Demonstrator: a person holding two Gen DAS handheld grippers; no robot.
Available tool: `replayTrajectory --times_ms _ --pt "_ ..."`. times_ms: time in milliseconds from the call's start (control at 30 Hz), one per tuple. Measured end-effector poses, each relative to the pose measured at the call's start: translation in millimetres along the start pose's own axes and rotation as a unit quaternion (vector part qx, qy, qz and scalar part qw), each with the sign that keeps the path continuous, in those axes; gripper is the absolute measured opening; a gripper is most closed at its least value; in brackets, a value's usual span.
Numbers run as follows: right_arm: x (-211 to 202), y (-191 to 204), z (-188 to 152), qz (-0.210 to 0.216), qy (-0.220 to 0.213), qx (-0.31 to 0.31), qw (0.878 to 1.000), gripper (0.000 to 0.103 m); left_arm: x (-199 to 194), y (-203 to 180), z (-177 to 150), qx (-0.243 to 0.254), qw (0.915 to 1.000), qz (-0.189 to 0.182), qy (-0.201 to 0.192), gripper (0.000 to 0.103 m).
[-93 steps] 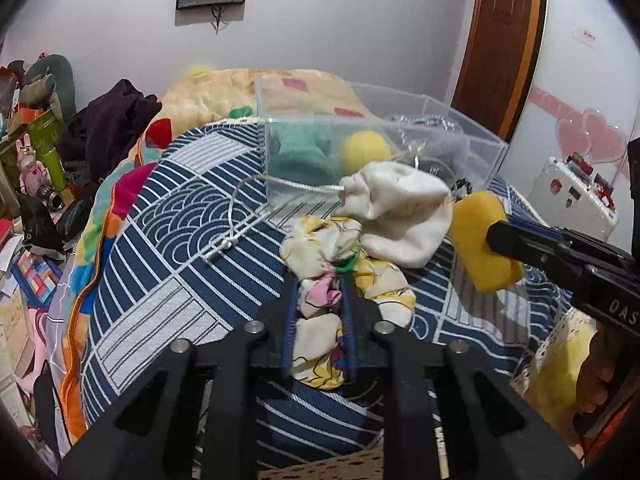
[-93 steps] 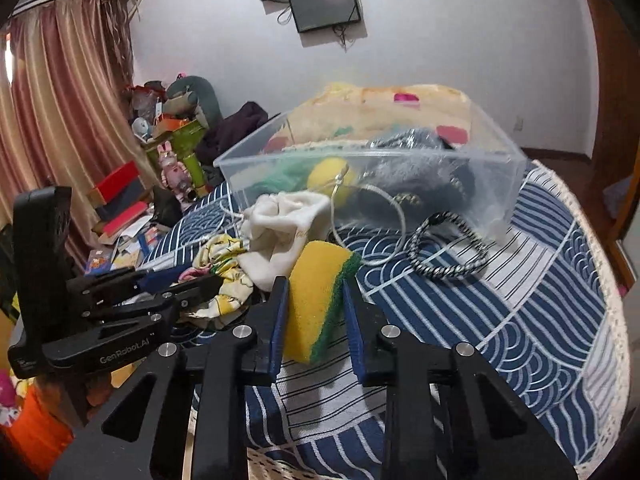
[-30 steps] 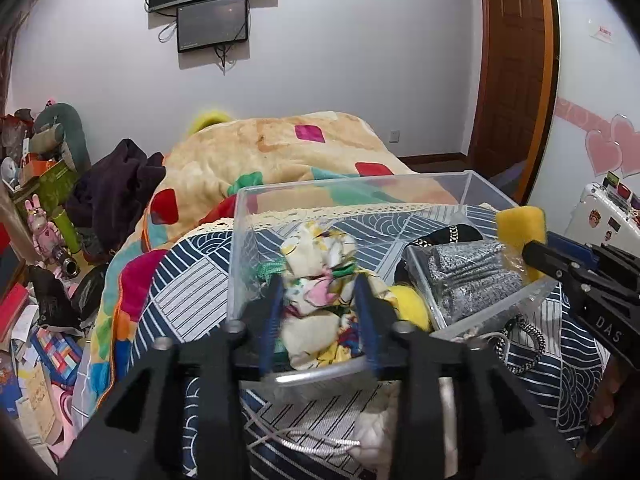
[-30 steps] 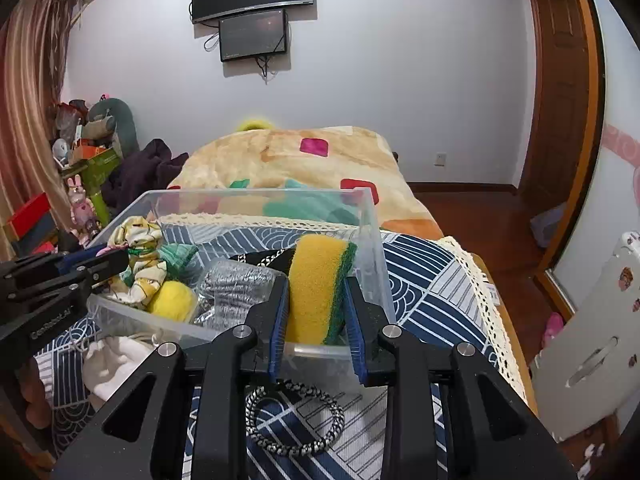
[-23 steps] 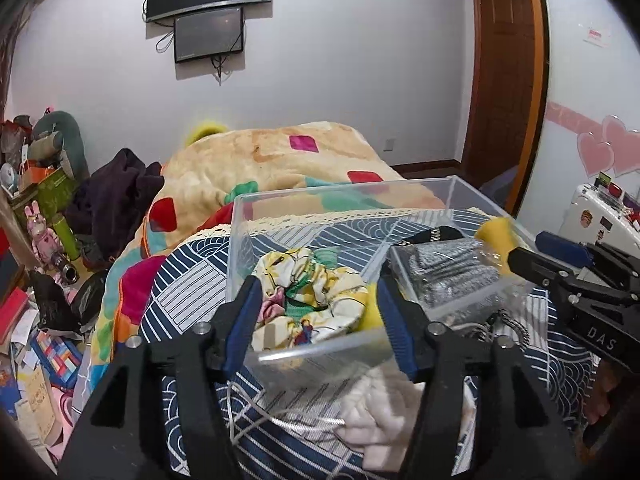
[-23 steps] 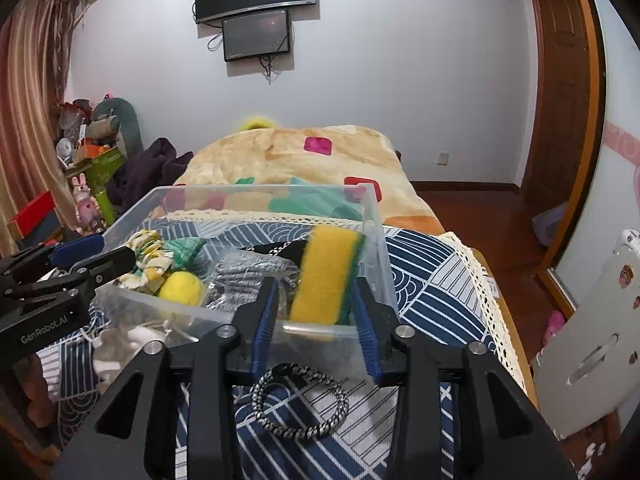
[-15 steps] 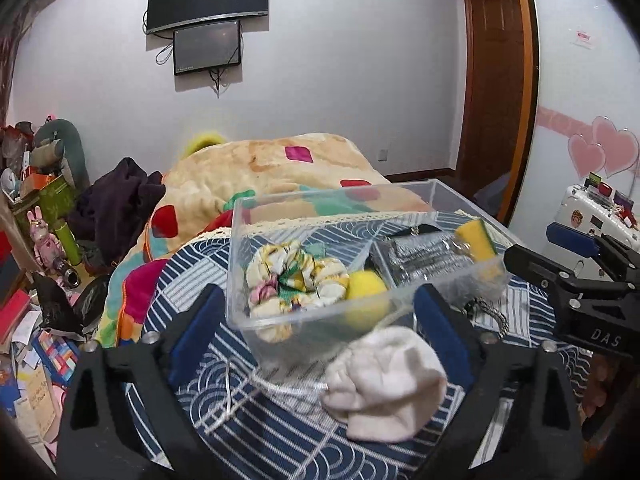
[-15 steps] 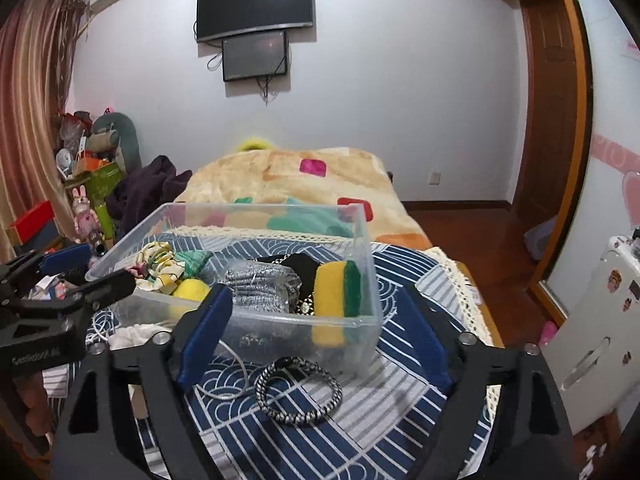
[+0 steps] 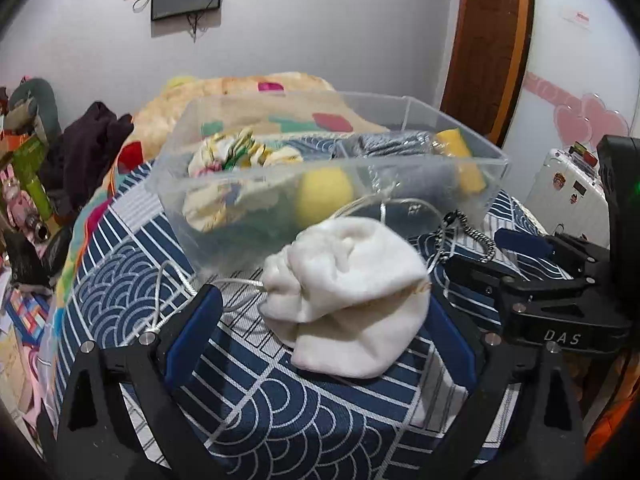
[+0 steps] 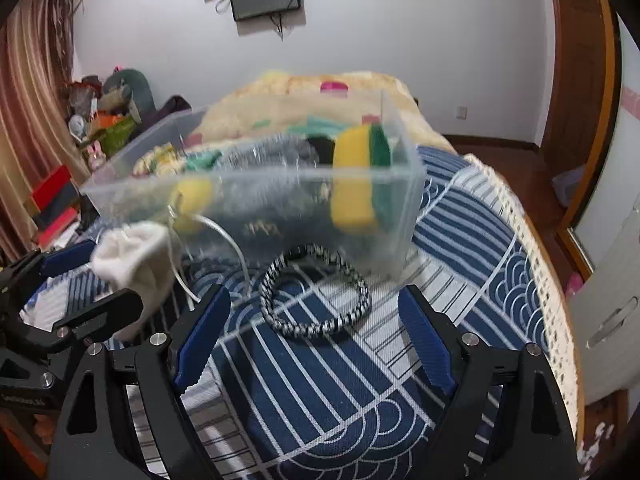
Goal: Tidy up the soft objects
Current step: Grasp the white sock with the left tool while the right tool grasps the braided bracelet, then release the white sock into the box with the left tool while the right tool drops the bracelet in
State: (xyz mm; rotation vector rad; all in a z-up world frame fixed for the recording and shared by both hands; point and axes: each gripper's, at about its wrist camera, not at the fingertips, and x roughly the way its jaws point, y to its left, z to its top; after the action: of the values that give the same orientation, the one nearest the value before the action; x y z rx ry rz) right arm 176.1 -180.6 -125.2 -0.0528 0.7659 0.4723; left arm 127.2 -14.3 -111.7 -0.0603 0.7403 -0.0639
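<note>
- The left gripper [image 9: 320,344] has its jaws spread wide and holds nothing. The white sock [image 9: 344,296] lies on the blue patterned cloth [image 9: 280,420] right between the two jaws, slightly nearer to the right one.
- The sock is a bunched lump. Its long axis goes from the upper left to the lower right in the left wrist view, so it crosses the line between the jaws at an angle.
- The right gripper [image 10: 316,336] is also wide open and empty. The braided cord [image 10: 316,292] lies as a ring just ahead of its jaws.
- The clear bin [image 9: 480,152] stands directly behind the sock and the cord. Inside it are the floral cloth [image 9: 236,152], the yellow ball [image 9: 324,196] and the sponge [image 10: 360,172].
- A thin silver cord [image 9: 168,300] runs beside the sock on the left, and I cannot tell whether it goes under the sock.
- I judge that the sock is the next soft thing to take, and the left gripper is clearly the nearer one. It needs only a little move forward and down before closing.
- One risk: the jaws may catch the silver cord together with the sock.
</note>
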Motion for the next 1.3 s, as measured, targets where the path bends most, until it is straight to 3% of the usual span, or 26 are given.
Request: replayTrajectory --times_ms 100,167,233,300,400,467,667,1000,1300 --pt "6.6 0.3 -1.6 -0.008 0.009 -0.001 1.0 0.068 4.6 4.6 -3.3 -0.017 0.9998 -0.011 0.004 0.09" --pt "5.4 3.4 -3.0 -0.012 0.005 -0.008 1.0 0.057 6.6 7.1 -5.4 -0.024 0.9994 -0.022 0.008 0.076" --pt "4.5 8.1 -4.4 -0.018 0.002 -0.015 1.0 0.045 6.4 6.8 -7.8 -0.025 0.9994 -0.022 0.007 0.069" --pt "3.7 7.9 -5.2 -0.022 -0.002 -0.017 1.0 0.028 5.4 5.4 -9.3 -0.022 0.9994 -0.025 0.004 0.058" --pt "2.5 2.3 -3.4 -0.017 -0.005 -0.003 1.0 0.016 2.6 4.0 -12.5 -0.015 0.9997 -0.021 0.001 0.042" --pt "0.1 -1.3 -3.2 -0.012 -0.008 0.004 1.0 0.014 -1.4 4.3 -15.8 -0.015 0.9995 -0.026 -0.002 0.035" --pt "-12.5 -0.7 -10.5 -0.011 -0.032 0.003 0.999 0.013 -19.5 8.3 -22.3 -0.018 0.9996 -0.017 -0.016 0.027" --pt "-38.0 8.0 -1.4 -0.002 -0.073 -0.011 0.997 0.013 -68.6 22.2 -12.2 -0.029 0.997 -0.009 -0.072 0.027" --pt "-60.9 16.0 26.1 0.01 -0.13 -0.025 0.991 0.013 -87.1 25.1 27.2 -0.016 0.9931 -0.001 -0.116 0.027"
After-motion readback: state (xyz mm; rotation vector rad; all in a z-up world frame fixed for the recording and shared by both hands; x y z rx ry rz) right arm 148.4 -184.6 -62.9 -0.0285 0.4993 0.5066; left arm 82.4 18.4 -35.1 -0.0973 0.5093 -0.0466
